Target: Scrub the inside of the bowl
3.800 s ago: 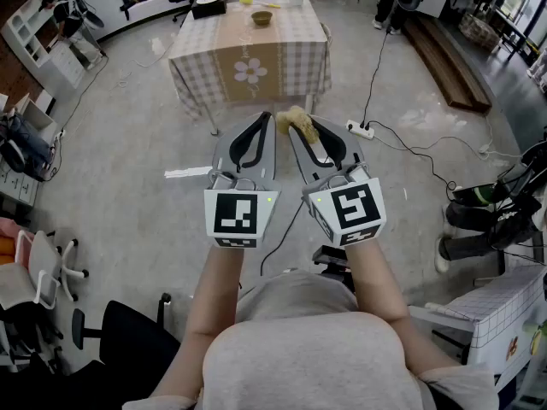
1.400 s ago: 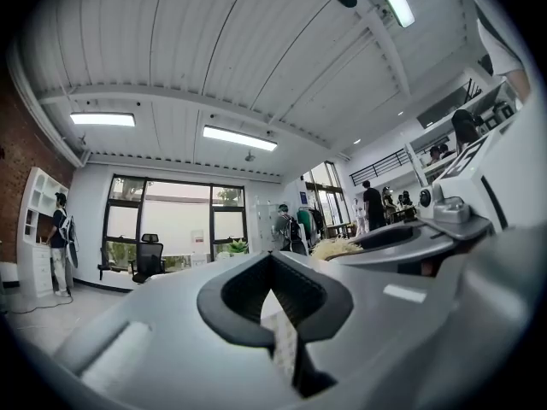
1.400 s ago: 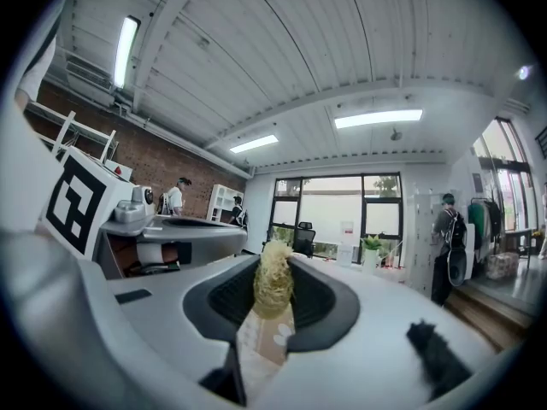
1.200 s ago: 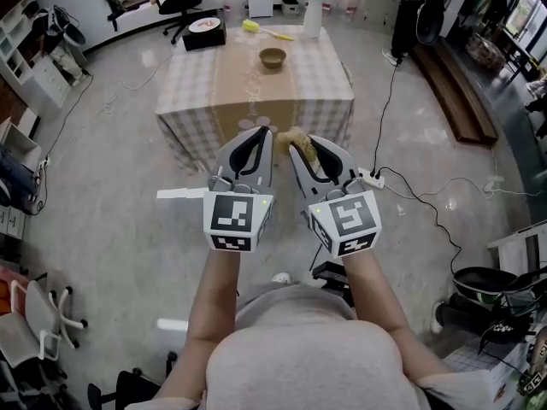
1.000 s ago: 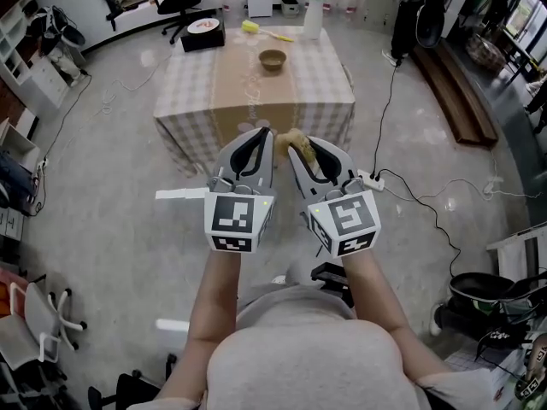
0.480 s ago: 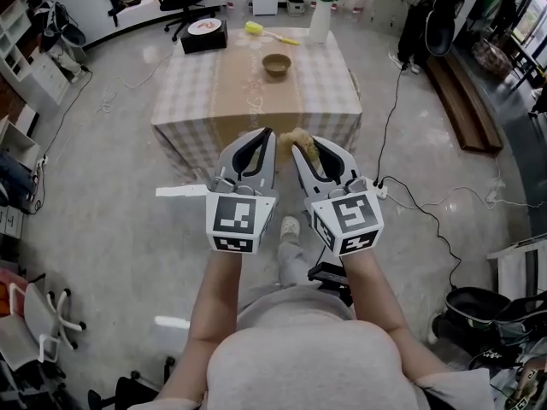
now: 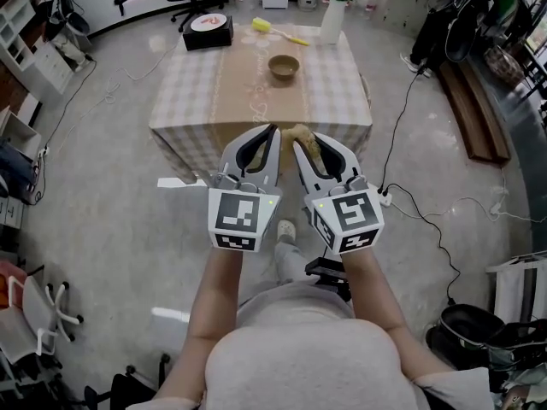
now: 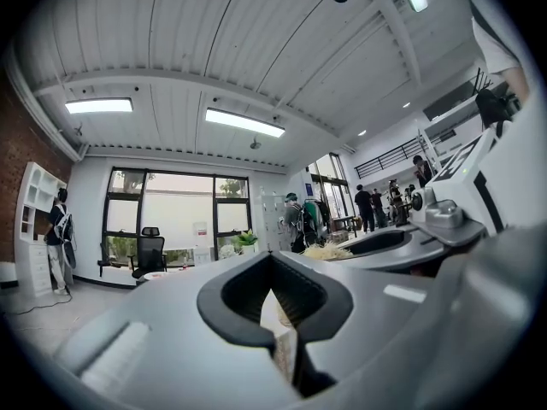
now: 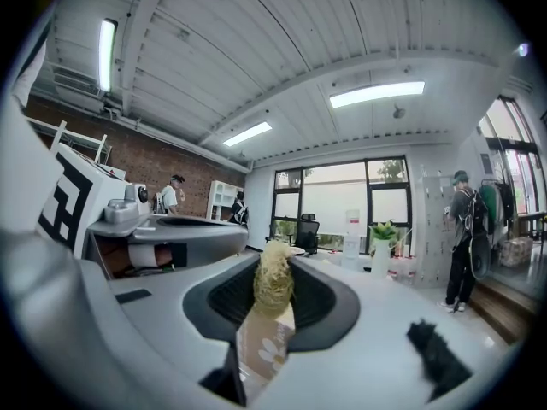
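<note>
1. Head view: table [image 7: 342, 101] w/ checked cloth + tan runner sits at 12 o'clock from both grippers, well apart from them.
2. Person's torso [image 7: 299, 348] in grey top fills 6 o'clock of frame. Both forearms reach fwd.
3. Left gripper [image 7: 270, 135]: held level, jaws together, nothing btwn pads. Left gripper view shows the seam closed.
4. Right gripper [image 7: 299, 141]: just beside left one, at its 3 o'clock. Jaws clamped on scrubber.
5. White vase [image 7: 334, 22] w/ green plant: far edge of table, approx 1 o'clock from bowl.
6. Black box [image 7: 208, 36] w/ round white item on top: far-left part of table, 10 o'clock from bowl.
7. Bowl [image 7: 284, 65]: upright on runner, mid-table, 12 o'clock from grippers, apart from both. Contents can't be made out.
8. Yellow brush [image 7: 272, 31]: lies flat near far edge, approx 12 o'clock from bowl, near it, not touching.
9. Scrubber [image 9: 273, 284]: pale fibrous tuft, pinched btwn right pads, top sticks out past jaw tips.
</note>
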A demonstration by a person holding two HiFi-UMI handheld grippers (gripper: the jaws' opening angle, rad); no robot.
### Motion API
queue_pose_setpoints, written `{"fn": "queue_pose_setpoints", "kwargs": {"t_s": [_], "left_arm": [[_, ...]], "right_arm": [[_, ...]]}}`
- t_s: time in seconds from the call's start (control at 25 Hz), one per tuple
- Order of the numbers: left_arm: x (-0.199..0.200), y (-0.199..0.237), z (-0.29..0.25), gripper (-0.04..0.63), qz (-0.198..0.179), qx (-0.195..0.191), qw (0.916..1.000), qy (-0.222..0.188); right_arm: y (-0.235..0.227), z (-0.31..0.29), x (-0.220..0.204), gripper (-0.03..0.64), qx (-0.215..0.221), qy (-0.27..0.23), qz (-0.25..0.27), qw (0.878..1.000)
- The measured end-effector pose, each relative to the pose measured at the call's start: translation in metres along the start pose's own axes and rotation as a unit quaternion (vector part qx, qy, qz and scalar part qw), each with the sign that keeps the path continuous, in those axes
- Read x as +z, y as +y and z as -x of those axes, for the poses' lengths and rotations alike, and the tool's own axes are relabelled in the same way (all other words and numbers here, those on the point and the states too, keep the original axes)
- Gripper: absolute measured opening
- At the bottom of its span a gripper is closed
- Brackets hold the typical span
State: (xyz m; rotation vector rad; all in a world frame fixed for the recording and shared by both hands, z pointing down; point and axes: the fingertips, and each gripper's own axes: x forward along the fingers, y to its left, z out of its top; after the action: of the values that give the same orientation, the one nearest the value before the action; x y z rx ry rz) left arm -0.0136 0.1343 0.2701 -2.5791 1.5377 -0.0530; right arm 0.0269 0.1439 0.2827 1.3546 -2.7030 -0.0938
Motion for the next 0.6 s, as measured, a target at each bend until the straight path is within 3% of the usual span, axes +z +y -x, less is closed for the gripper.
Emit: {"fn": "queue_pose_setpoints", "kwargs": {"t_s": [0.6], "left_arm": [[-0.020, 0.044, -0.115, 0.003, -0.008, 0.011, 0.9995, 0.027]], "right_arm": [[-0.085, -0.090, -0.006, 0.098, 0.013, 0.002, -0.019, 1.000]]}}
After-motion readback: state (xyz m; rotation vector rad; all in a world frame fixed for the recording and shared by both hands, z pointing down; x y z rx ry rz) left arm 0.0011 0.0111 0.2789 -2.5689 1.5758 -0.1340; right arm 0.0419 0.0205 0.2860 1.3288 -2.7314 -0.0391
